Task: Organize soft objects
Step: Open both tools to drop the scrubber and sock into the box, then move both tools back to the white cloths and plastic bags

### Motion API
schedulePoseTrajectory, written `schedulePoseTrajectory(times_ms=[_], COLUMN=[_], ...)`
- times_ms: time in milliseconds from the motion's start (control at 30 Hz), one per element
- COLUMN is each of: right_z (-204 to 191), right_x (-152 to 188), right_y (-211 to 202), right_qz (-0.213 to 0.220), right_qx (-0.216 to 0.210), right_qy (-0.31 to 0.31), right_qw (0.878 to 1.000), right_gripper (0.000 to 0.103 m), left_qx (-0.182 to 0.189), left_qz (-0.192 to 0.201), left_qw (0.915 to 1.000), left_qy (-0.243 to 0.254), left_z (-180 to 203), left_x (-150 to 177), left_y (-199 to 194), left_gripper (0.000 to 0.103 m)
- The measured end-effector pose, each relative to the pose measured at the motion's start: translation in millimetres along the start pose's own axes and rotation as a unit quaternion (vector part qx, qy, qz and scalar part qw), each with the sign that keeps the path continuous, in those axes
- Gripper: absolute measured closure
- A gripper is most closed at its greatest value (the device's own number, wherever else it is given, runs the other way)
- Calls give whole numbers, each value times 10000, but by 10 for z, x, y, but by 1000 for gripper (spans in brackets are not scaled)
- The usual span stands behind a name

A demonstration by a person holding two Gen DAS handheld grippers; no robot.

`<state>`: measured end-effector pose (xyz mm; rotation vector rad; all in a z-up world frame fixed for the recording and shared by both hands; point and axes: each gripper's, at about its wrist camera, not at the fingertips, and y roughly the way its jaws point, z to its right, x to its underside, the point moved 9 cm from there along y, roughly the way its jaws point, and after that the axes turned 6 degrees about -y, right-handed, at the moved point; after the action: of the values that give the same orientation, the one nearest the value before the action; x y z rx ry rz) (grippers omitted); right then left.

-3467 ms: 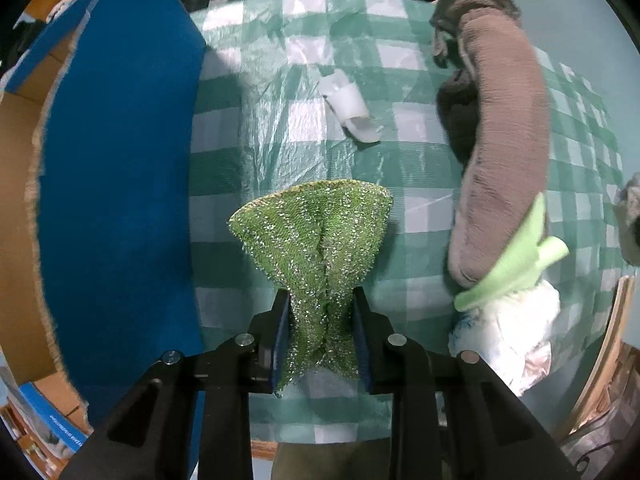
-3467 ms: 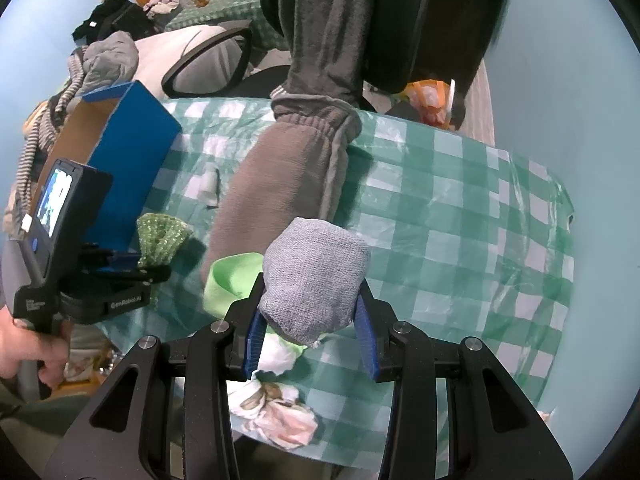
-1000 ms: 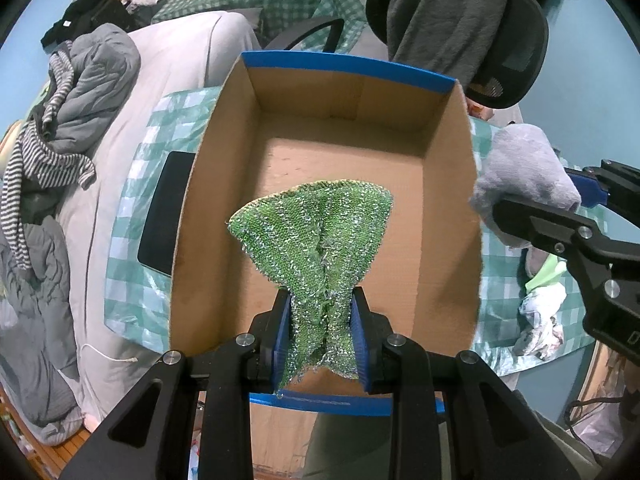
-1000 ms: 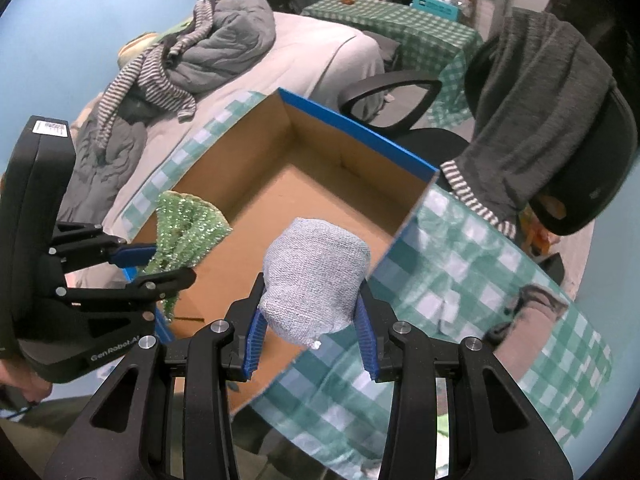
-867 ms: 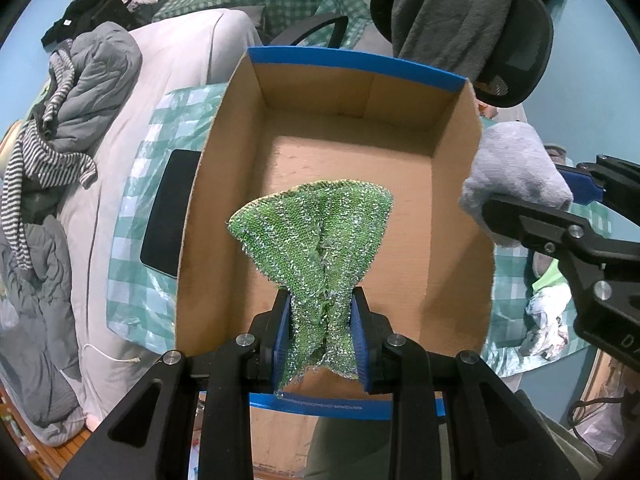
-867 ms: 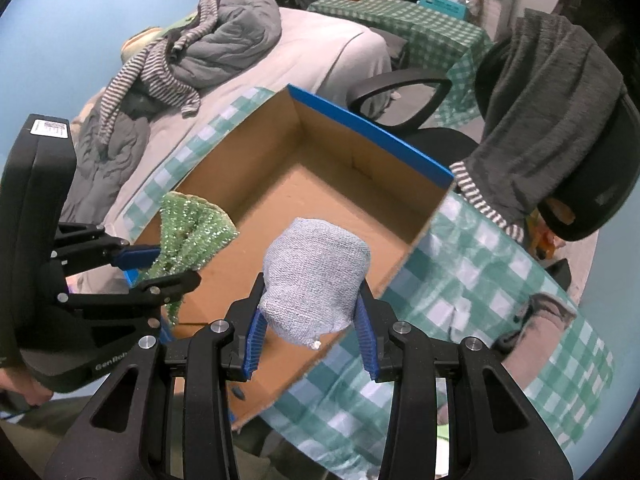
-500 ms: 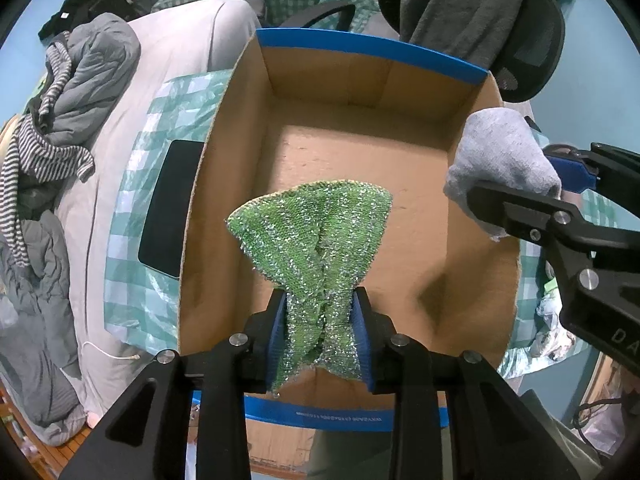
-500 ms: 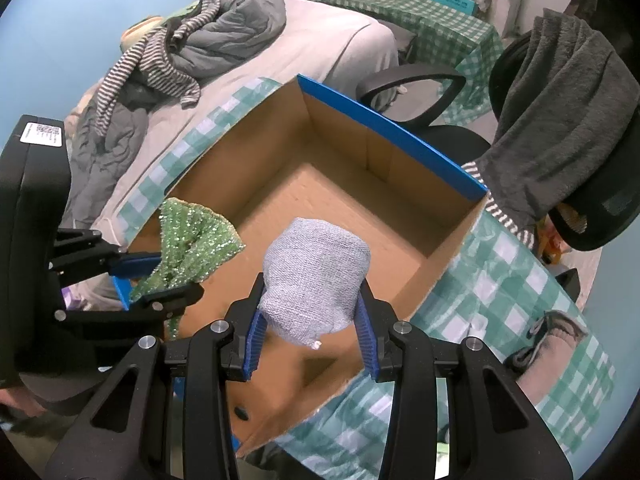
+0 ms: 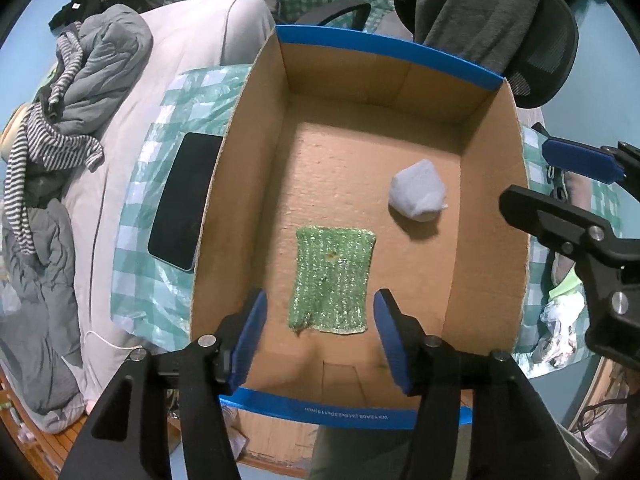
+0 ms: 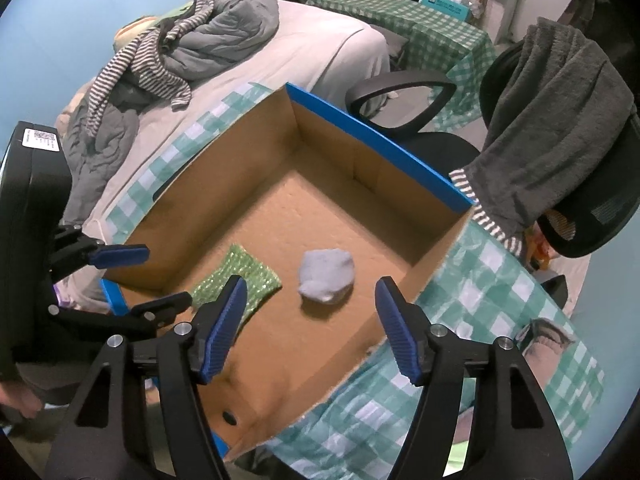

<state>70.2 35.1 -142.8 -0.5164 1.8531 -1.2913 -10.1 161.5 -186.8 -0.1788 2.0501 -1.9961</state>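
Hovering over the cardboard box (image 9: pixel 256 128), both grippers w/ jaws opening, nothing between them. Left gripper (image 9: pixel 318 336) points straight down above the green cloth (image 9: pixel 332 280), which lies flat on the box floor nr the near wall. Right gripper (image 10: pixel 308 320) hangs above the grey bundle (image 10: pixel 327 275), resting beside the cloth, toward the right wall, apart from it.
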Motion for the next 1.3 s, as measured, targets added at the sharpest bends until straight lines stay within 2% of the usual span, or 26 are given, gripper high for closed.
schedulePoseTrajectory(times_ms=[167,867,1300], right_z=[59,532,925], right_x=[75,523,1163], right_y=[-108,-710,-933], right_qz=[51,326,229], right_qx=[34,321,567], right_qy=[60,735,1364], right_qw=[10000,9962,9888], right_gripper=[34,33,33], left_qx=[26,198,342], left_qz=[77,313,240], left_qw=[10000,9971,9908], left_qy=[56,659,1289], left_z=[69,685,1284], left_x=[0,9,169], left_y=[-101,-457,-463], left_gripper=[42,42,42])
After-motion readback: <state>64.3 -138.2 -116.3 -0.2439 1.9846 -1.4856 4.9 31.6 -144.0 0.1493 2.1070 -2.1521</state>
